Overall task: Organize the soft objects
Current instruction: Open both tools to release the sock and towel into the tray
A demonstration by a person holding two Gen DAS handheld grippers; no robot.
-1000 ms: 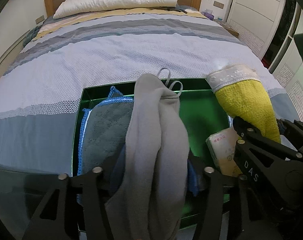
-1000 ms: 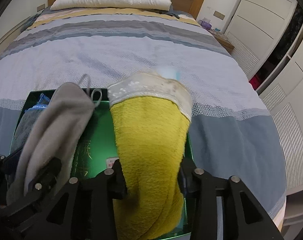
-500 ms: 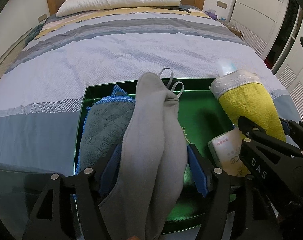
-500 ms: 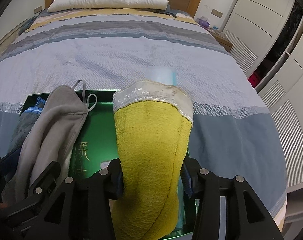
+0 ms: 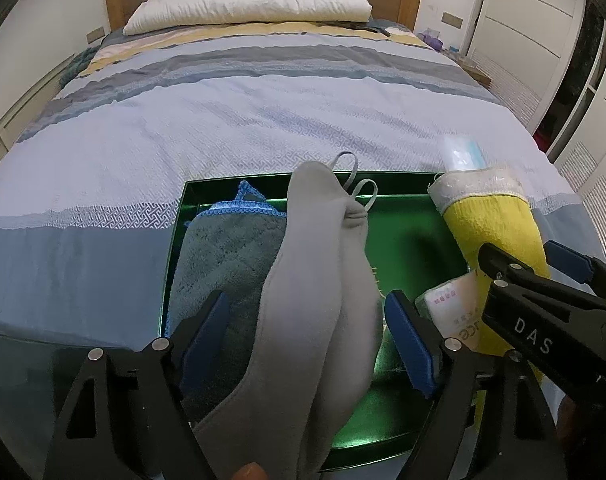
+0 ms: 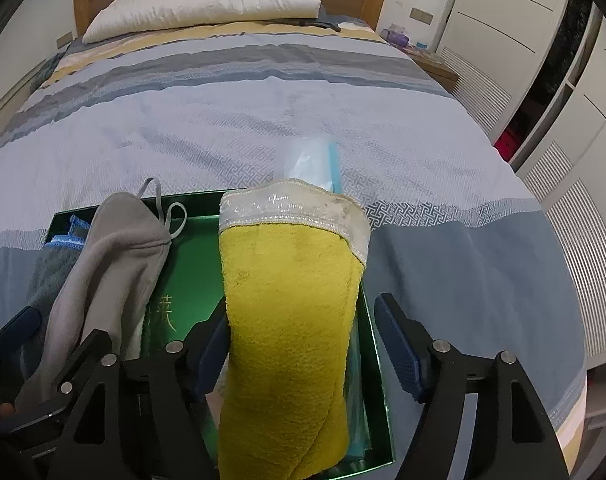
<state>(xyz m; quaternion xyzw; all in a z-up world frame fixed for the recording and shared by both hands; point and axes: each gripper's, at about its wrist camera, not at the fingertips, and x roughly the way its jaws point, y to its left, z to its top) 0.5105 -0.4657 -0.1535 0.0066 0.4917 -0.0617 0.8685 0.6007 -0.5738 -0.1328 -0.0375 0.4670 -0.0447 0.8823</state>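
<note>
A green tray (image 5: 175, 240) lies on the bed's near end. A grey fleece cloth (image 5: 323, 280) with thin loops at its far end stretches over the tray between the fingers of my left gripper (image 5: 307, 312). Those jaws are opening, and both pads stand off the cloth. A yellow towel (image 6: 287, 320) with a white hem lies between the fingers of my right gripper (image 6: 303, 312). Its jaws are opening too: the left pad is beside the towel and the right pad is well clear. In the left wrist view the right gripper (image 5: 519, 250) and yellow towel (image 5: 491, 224) sit at the tray's right end.
A grey-teal cloth with blue trim (image 5: 223, 256) fills the tray's left side, and a tissue packet (image 5: 451, 312) lies by the towel. A pale blue plastic packet (image 6: 311, 160) shows just beyond the towel's hem. The striped bedspread (image 6: 263, 112) runs to a white pillow (image 6: 207, 0); wardrobe doors (image 6: 503, 20) stand on the right.
Both grippers' jaws have spread apart, letting go of the grey cloth and the yellow towel, which stay between the fingers. Neither hand has shifted noticeably.
</note>
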